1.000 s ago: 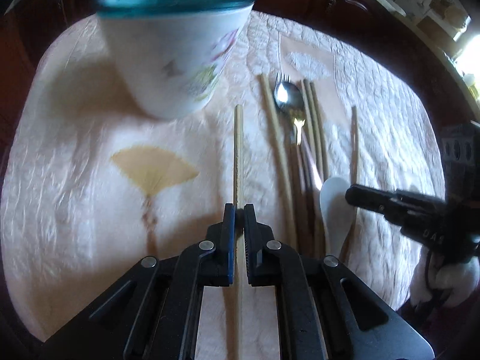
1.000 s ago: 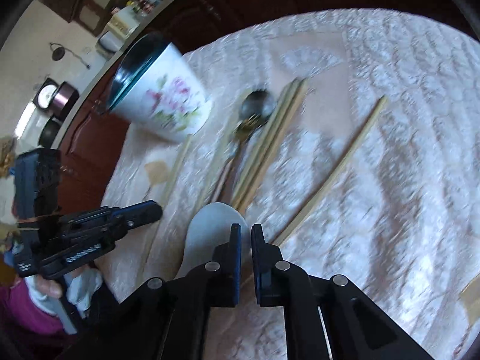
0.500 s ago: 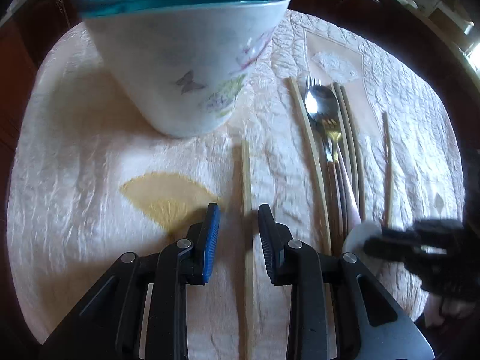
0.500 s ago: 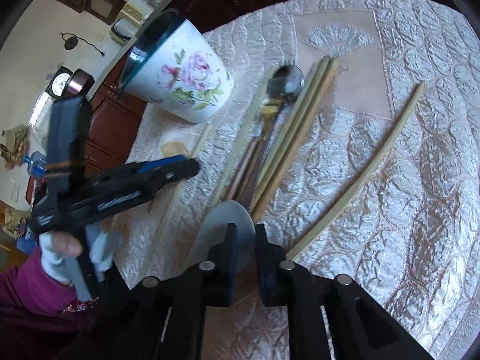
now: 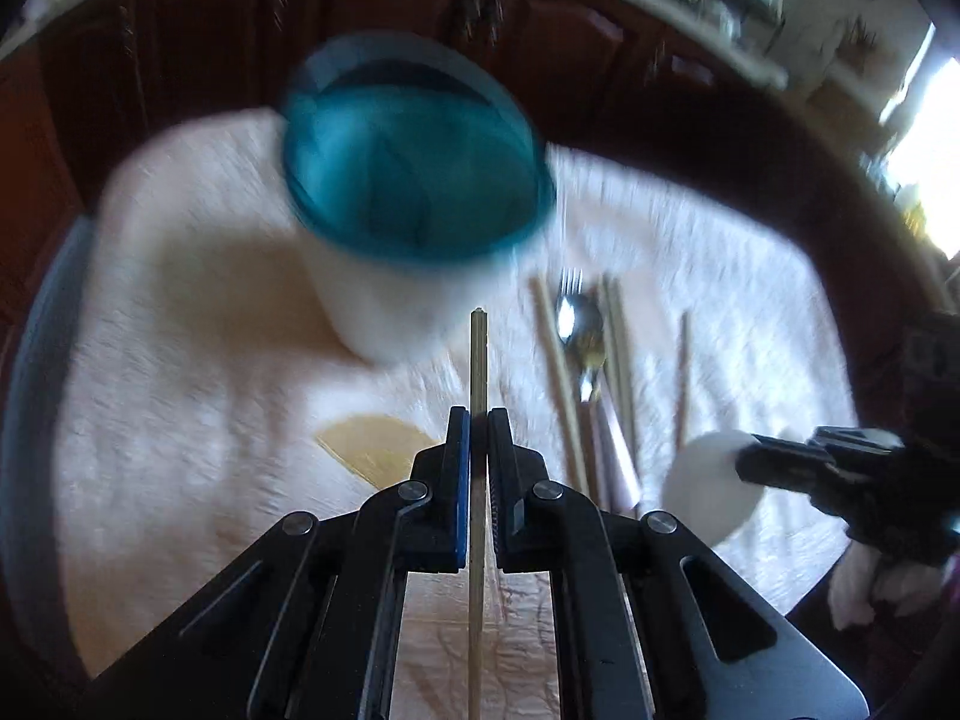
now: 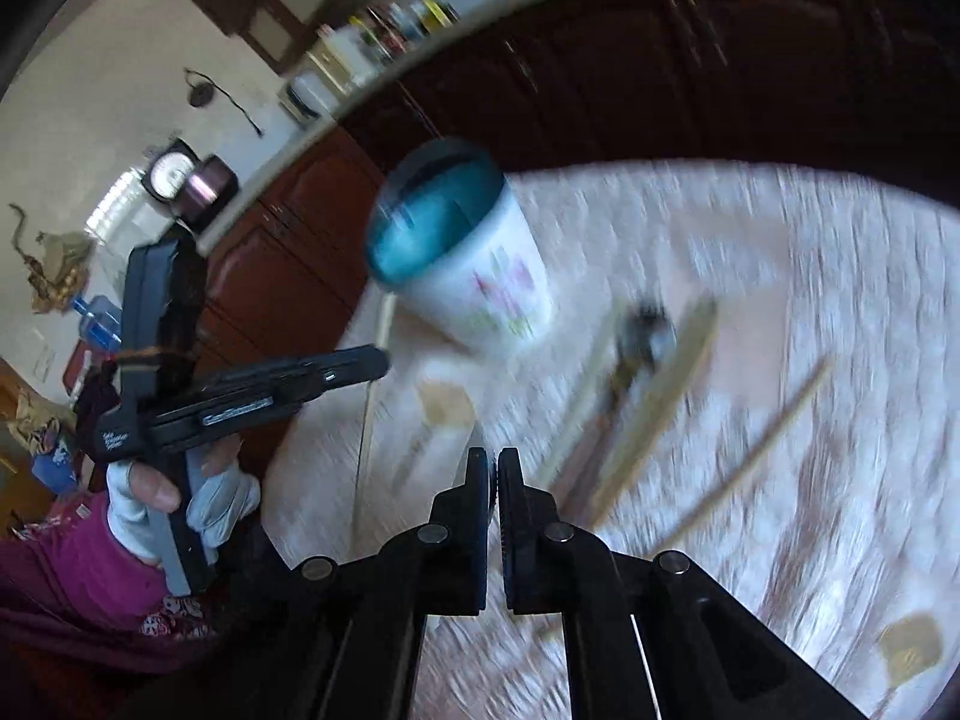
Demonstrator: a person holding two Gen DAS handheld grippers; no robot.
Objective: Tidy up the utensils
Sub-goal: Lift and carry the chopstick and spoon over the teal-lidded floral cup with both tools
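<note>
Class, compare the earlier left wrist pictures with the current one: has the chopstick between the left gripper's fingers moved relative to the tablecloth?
Yes. The chopstick, clamped in the left gripper, is lifted off the tablecloth, its tip raised toward the cup.

Right gripper (image 6: pixel 497 468) closed, near centre; left gripper (image 6: pixel 366 363) at left pinching chopstick (image 6: pixel 367 420); cup (image 6: pixel 462 258) far; utensils (image 6: pixel 636 372) blurred right.

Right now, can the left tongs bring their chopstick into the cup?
Probably yes: the left tongs grip the chopstick raised, and the cup mouth ahead looks open and unblocked.
</note>
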